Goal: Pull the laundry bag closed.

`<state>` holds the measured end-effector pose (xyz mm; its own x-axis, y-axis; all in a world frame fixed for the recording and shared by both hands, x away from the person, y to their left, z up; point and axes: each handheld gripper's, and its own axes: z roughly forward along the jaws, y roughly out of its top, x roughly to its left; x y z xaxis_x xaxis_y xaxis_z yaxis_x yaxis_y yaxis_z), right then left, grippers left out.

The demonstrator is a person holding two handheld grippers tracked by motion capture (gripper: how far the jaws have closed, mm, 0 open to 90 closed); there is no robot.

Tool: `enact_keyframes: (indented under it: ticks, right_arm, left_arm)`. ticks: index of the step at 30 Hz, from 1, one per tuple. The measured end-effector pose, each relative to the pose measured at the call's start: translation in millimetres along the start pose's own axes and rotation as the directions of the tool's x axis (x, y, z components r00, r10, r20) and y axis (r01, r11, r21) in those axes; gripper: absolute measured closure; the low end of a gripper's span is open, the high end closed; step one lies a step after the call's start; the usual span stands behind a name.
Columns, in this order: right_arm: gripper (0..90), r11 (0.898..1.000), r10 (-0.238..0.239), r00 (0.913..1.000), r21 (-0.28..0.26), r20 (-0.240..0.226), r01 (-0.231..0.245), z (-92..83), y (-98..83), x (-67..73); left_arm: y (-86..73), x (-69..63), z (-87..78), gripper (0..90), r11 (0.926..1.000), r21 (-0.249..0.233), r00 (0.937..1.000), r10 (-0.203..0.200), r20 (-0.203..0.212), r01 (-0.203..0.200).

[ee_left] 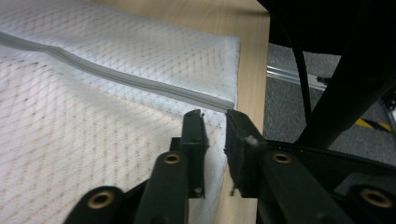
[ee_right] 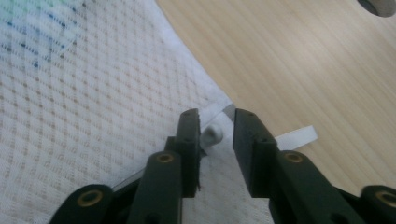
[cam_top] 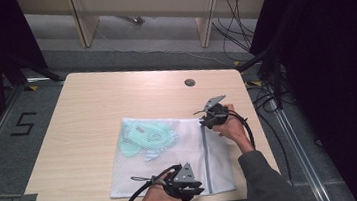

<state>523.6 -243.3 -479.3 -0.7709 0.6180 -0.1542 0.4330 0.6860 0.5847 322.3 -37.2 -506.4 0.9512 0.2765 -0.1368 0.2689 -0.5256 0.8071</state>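
- White mesh laundry bag (cam_top: 172, 154) lies flat on the table (cam_top: 93, 119), front right part, green garment (cam_top: 146, 136) inside.
- Left gripper (cam_top: 194, 185) at the bag's near edge by the zipper (cam_top: 205, 153), jaws slightly apart, nothing clamped; palm down.
- Right gripper (cam_top: 205, 122) at the far zipper end, jaws loose around the zipper pull (ee_right: 214, 135); wrist angled inward.

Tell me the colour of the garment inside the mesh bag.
Pale mint green garment, seen through the white mesh bag; clearest in the high view.
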Motion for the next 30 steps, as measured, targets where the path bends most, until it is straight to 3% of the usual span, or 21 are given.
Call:
enact_keyframes:
  ticks: [1, 5, 6, 13, 19, 21, 25, 27, 28, 30]
  right_arm:
    - [66.7, 1.000, 0.024, 0.9997, 0.004, 0.010, -0.024, -1.1, 0.7, 0.4]
    - [56.4, 0.999, 0.035, 0.9993, 0.007, 0.011, -0.035, -5.7, 2.0, 1.8]
    - [54.1, 0.998, 0.055, 0.9981, -0.015, 0.026, -0.055, -5.3, 1.9, 2.7]
    - [47.7, 0.994, 0.099, 0.9939, -0.051, 0.048, -0.096, -21.8, 0.6, 6.4]
    - [46.0, 0.988, 0.140, 0.9887, -0.079, 0.053, -0.136, -33.1, -2.2, 10.3]
    - [45.8, 0.992, 0.111, 0.9932, -0.065, 0.035, -0.108, -35.8, -2.9, 10.9]
    - [45.0, 0.989, 0.123, 0.9918, -0.084, 0.035, -0.120, -39.9, -3.4, 20.4]
    - [44.0, 0.990, 0.106, 0.9938, -0.094, 0.033, -0.103, -43.5, -3.7, 23.2]
    - [43.9, 0.990, 0.095, 0.9952, -0.108, 0.026, -0.091, -44.7, -4.4, 24.3]
    - [43.7, 0.990, 0.100, 0.9949, -0.106, 0.013, -0.098, -49.5, -6.3, 29.3]
  left_arm:
    - [0.3, 0.1, -0.4, 73.7, 1.0000, -0.001, 1.0000, -0.002, 0.001, 0.002]
    - [0.9, 0.5, -0.7, 67.8, 0.9999, -0.002, 0.9999, -0.014, -0.009, 0.014]
    - [0.7, 1.0, -0.7, 66.1, 0.9999, -0.005, 0.9998, -0.017, -0.013, 0.016]
    - [3.3, 7.3, -8.7, 54.9, 0.9984, -0.026, 0.9983, -0.051, -0.029, 0.050]
    - [3.6, 16.3, -24.1, 46.5, 0.9978, -0.036, 0.9944, -0.059, -0.088, 0.056]
    - [2.6, 20.6, -29.7, 44.6, 0.9976, -0.036, 0.9922, -0.063, -0.108, 0.060]
    - [1.7, 27.5, -39.4, 42.4, 0.9955, -0.053, 0.9874, -0.085, -0.133, 0.078]
    - [1.8, 30.0, -45.2, 41.7, 0.9968, -0.048, 0.9859, -0.071, -0.152, 0.064]
    - [1.5, 31.0, -47.5, 41.0, 0.9964, -0.045, 0.9869, -0.077, -0.142, 0.072]
    - [-0.6, 32.6, -50.6, 38.8, 0.9961, -0.054, 0.9836, -0.077, -0.163, 0.069]
